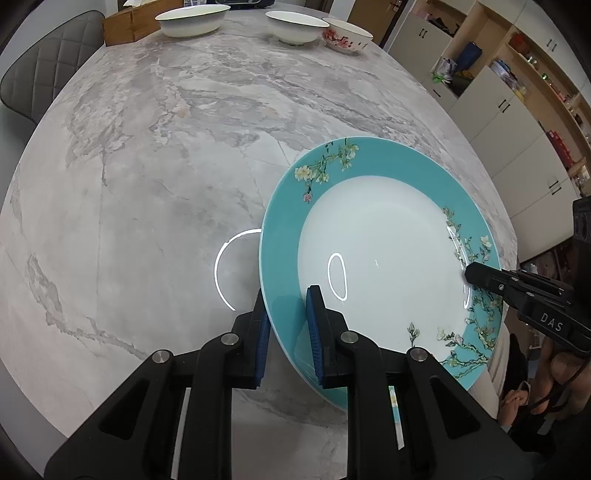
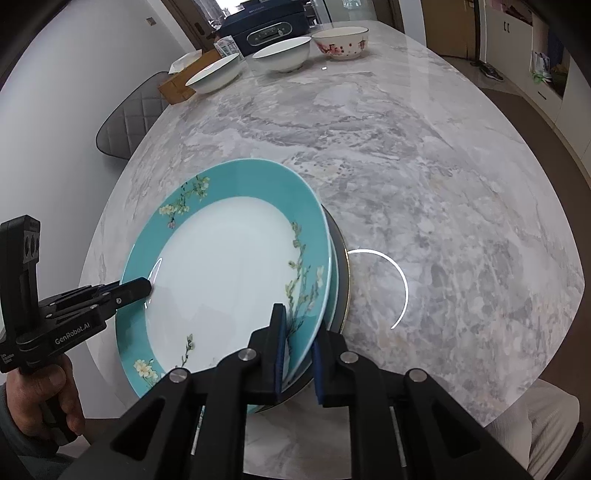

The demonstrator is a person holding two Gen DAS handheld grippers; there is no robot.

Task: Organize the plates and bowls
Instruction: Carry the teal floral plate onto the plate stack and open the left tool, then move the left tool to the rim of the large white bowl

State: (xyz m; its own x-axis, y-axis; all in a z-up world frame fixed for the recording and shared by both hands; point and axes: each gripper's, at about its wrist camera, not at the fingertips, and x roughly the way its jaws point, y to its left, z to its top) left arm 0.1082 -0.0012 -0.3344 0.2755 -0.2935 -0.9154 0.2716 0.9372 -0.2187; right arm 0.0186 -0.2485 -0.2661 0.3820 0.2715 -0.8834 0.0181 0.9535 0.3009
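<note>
A teal-rimmed plate with a white centre and flower sprigs [image 1: 376, 258] [image 2: 221, 280] is held tilted above the marble table. My left gripper [image 1: 288, 332] is shut on its left rim; it shows in the right wrist view [image 2: 146, 286]. My right gripper [image 2: 297, 350] is shut on the opposite rim; it shows in the left wrist view [image 1: 471, 275]. In the right wrist view more plate rims [image 2: 341, 280], one dark, lie stacked under the teal plate. Two white bowls [image 1: 194, 18] [image 1: 297, 26] and a red-flowered bowl [image 1: 345, 37] stand at the table's far end.
The grey marble table [image 1: 166, 147] stretches ahead. A wooden box [image 1: 125, 24] and a dark appliance [image 2: 266, 29] sit at the far end. A grey chair [image 1: 40, 77] stands left. Cabinets and shelves [image 1: 517, 92] line the right wall.
</note>
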